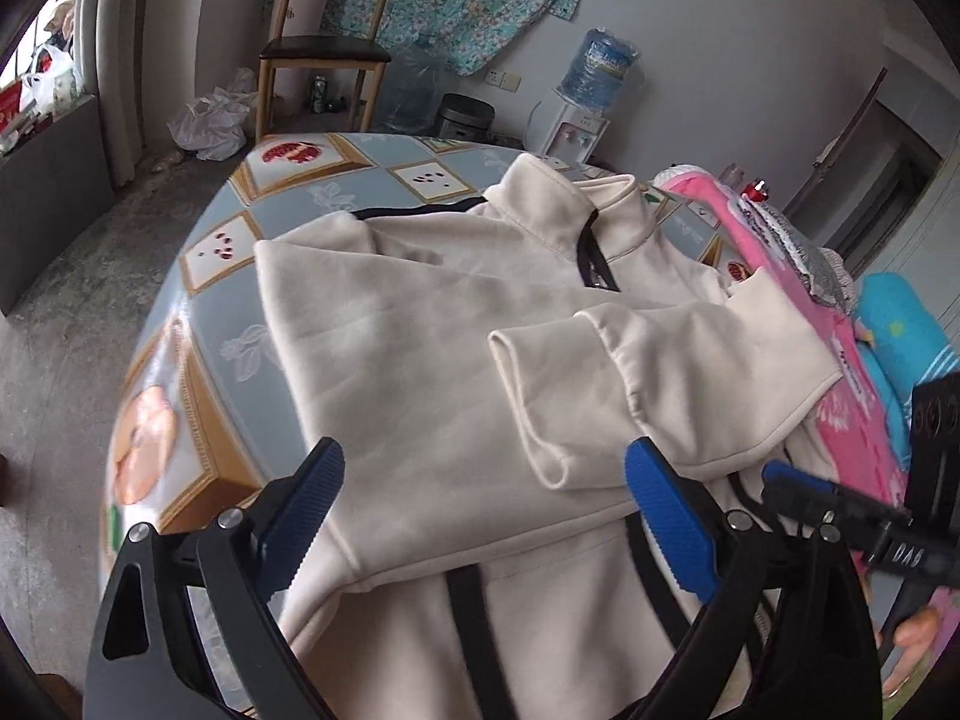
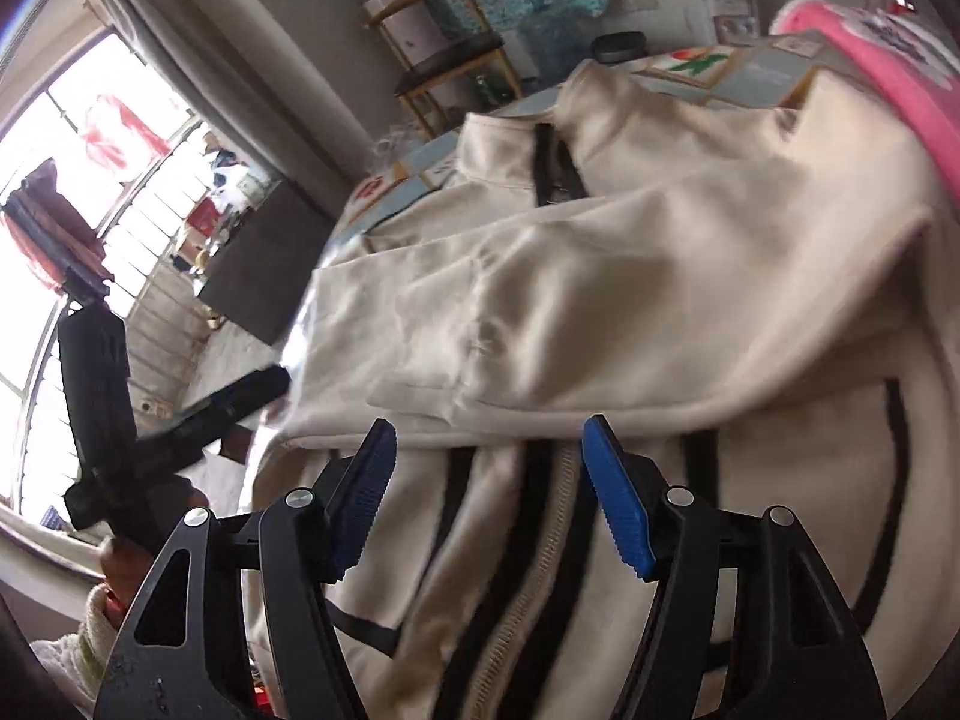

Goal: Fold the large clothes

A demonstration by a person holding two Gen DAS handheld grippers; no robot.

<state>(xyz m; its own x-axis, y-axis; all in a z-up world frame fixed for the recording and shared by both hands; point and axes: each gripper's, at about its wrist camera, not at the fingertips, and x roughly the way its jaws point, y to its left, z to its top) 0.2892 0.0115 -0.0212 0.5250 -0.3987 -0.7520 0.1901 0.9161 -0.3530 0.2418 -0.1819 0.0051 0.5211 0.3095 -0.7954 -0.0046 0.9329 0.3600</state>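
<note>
Both tongs, left (image 1: 485, 495) and right (image 2: 489, 474), wide over cream jacket (image 1: 420, 324), nothing gripped.

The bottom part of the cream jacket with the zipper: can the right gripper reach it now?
Probably yes. The right gripper is open just above the jacket hem, and nothing lies between them.

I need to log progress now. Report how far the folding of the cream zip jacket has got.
Done: both sleeves of the cream zip-front jacket with black trim lie folded across its chest, the nearer cuff on top. In hand: nothing; the left gripper and right gripper hang open over the lower hem. Left: folding the bottom half, with its zip, up toward the collar.
</note>
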